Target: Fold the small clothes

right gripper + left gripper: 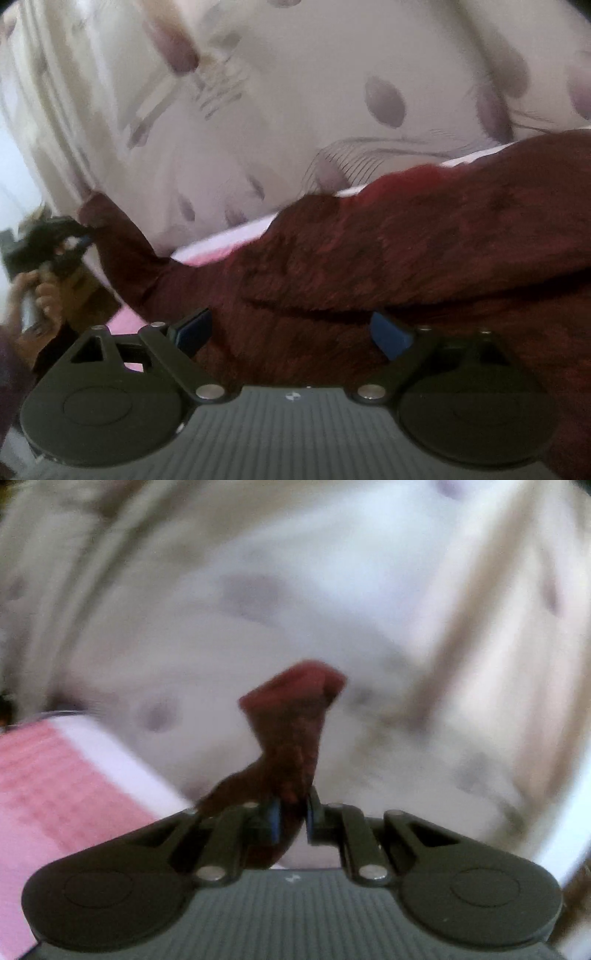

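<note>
left gripper (pixel 291 818): black two-finger tool with blue pads; its fingers are clamped on a twisted corner of the dark maroon fuzzy cloth (pixel 288 746), which stands up between them in the left wrist view. it also shows at the left edge of the right wrist view (pixel 79 236), pinching the same cloth's far corner, with a hand (pixel 35 295) on its handle.
right gripper (pixel 291 332): black two-finger tool with blue pads; fingers wide apart, holding nothing, low over the middle of the cloth.
dark maroon fuzzy cloth (pixel 388 266): spread across the bed, crumpled, with one long fold running across it; one corner is drawn up and out to the left gripper.
pink woven cloth (pixel 48 786): with a pale border, lying under and beside the maroon cloth, toward the lower left in the left wrist view.
bed sheet (pixel 295 110): white with grey-purple petal prints; it carries both cloths. both views are blurred.
</note>
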`<state>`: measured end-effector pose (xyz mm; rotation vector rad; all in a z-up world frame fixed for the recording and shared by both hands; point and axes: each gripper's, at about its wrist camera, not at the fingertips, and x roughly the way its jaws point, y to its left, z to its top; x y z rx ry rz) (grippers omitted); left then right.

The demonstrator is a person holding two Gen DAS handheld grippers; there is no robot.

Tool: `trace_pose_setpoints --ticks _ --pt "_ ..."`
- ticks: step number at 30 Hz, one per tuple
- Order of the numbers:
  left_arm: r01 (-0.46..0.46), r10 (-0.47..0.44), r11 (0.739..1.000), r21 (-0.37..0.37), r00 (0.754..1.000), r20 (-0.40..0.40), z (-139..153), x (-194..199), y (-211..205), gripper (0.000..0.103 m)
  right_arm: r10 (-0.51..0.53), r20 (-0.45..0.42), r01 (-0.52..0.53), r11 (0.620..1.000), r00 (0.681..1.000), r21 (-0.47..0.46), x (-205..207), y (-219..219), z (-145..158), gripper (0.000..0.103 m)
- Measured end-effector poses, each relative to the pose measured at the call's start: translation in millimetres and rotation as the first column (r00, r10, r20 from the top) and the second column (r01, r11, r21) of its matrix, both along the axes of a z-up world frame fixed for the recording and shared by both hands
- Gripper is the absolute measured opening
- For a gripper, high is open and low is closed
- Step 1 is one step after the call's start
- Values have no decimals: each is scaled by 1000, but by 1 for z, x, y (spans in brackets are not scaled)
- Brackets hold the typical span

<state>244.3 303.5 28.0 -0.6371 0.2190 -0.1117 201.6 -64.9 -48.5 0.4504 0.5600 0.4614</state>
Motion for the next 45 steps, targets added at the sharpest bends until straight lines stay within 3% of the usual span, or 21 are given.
trace_pose_setpoints --ticks 3,6,12,16,18,19,21,22,23,26,30,32,35,36,38,39,41,45 --pt "127 -128 990 57 992 20 12 2 -68 13 -46 27 43 995 999 85 -9 -17 9 92" --pt "233 -234 967 106 972 -4 4 8 -136 13 -71 46 62 983 996 171 -16 -38 22 92" --pt "366 -351 911 190 930 -112 -51 27 -235 13 -147 54 129 959 988 251 -19 -95 42 95" --pt "435 -401 867 243 898 -179 -89 31 -268 14 -173 -2 166 943 985 289 -13 -128 35 96" --pt "438 -399 865 245 896 -194 -103 31 -268 20 -165 -40 169 932 985 320 -6 -138 28 96" --pt "443 -402 861 248 893 -200 -106 30 -266 30 -163 -58 173 926 985 336 -2 -143 24 96" --pt "440 -398 866 238 894 -206 -110 28 -267 60 -139 -99 166 907 985 387 6 -149 16 97" --pt "433 -392 873 226 897 -204 -110 25 -266 87 -125 -116 163 891 985 424 11 -152 12 97" --pt "423 -388 879 218 902 -187 -108 18 -265 99 -114 -134 163 878 984 451 14 -153 10 98" --pt "401 -381 883 245 916 -128 -92 -1 -264 101 -87 -192 174 850 977 497 31 -157 3 99" --pt "397 -343 873 285 913 -222 -87 -17 -252 101 -52 -255 174 859 965 482 48 -150 2 99" --pt "361 -304 892 272 924 -230 -94 -28 -236 101 -55 -279 178 880 959 441 57 -143 3 98" --pt "272 -236 933 236 957 -171 -109 -38 -211 101 -47 -318 172 910 947 377 68 -132 2 88" --pt "238 -207 946 219 966 -158 -114 -41 -205 101 -51 -327 171 922 944 348 72 -126 2 79" --pt "181 -152 967 181 975 -162 -125 -44 -195 101 -54 -340 153 950 939 271 78 -115 3 44" --pt "158 -131 975 159 977 -166 -130 -44 -192 101 -56 -337 138 964 940 225 81 -108 5 21" --pt "120 -100 987 110 981 -168 -133 -46 -185 101 -67 -286 105 987 956 119 81 -96 16 16" --pt "95 -80 988 118 989 -127 -131 -50 -186 101 -129 -97 135 989 987 55 67 -106 55 15"
